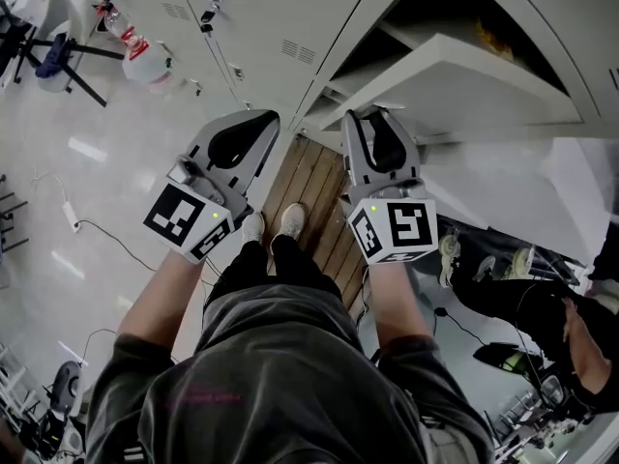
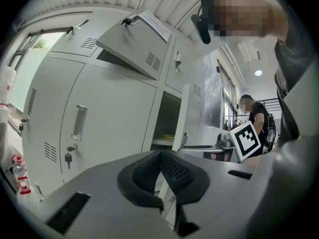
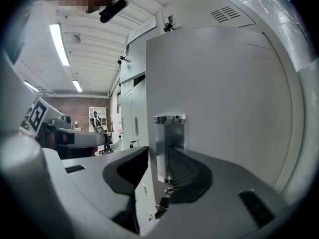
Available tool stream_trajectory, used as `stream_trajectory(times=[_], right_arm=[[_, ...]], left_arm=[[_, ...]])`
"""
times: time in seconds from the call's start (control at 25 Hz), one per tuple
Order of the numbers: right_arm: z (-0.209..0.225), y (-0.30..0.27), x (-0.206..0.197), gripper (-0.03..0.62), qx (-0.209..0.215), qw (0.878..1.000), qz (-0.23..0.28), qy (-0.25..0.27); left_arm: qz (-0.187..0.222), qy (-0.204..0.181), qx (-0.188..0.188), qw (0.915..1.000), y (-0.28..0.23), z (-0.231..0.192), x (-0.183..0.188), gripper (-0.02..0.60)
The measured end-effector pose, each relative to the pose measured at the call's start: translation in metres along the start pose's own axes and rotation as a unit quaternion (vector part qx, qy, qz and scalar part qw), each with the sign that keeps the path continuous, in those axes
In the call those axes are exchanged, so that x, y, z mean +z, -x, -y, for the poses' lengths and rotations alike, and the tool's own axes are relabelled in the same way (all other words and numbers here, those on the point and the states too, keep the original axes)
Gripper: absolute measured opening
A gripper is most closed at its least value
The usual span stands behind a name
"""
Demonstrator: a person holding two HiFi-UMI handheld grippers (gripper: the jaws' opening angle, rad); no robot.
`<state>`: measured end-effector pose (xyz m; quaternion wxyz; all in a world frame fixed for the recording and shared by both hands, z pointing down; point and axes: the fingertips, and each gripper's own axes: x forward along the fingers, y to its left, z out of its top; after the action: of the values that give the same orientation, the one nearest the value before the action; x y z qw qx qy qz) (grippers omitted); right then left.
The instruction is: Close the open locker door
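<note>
**Right side.** Your right gripper (image 3: 167, 153) is clamped on the locker door (image 3: 224, 93). Its jaws straddle the door's free edge at the chrome handle (image 3: 169, 144). One pad lies on the outer face and the other sits round the far side of the edge, both against the metal. A small lock with a key (image 3: 162, 203) sits just under the handle.

**Door position.** The door stands swung out from the locker bank (image 1: 251, 27), well apart from its frame. In the head view it is the pale slab running right from your right gripper. The open compartment (image 1: 435, 8) shows dark beyond it, with something yellow on its shelf that is too small to identify.

**Left side.** Your left gripper (image 1: 269, 119) is closed, tips together, with nothing between the pads. You hold it just left of the right one, facing the bank and touching nothing that shows. Its own view looks onto a closed tall door (image 2: 114, 118) with a key in its lock. Above that, an upper door (image 2: 134, 44) bearing a paper sheet is tilted out of the bank's top row.

**Floor.**
- Wooden slats (image 1: 314, 187) lie at the foot of the bank, under your shoes (image 1: 290, 218).
- A spray bottle (image 1: 145, 64) stands near the bank's foot, off to your left.
- A second person (image 1: 527, 307) is at the far right.
</note>
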<state>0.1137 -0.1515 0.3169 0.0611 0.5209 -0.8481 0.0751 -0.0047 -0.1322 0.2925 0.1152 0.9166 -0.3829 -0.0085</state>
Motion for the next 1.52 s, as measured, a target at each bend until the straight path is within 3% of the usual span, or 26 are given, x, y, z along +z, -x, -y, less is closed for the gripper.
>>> stream_trajectory(times=[0.84,1.52], right_arm=[[0.024,-0.032,0.002,0.126,0.036,0.999,-0.002,0.003],[0.045,-0.050,0.005,0.126,0.046,0.999,-0.006,0.002]], left_arm=[[0.007,0.001,0.050,0.9987,-0.011,-0.010,0.001,0.015],[0.008,0.004,0.060,0.9981,-0.033,-0.016,0.003,0.015]])
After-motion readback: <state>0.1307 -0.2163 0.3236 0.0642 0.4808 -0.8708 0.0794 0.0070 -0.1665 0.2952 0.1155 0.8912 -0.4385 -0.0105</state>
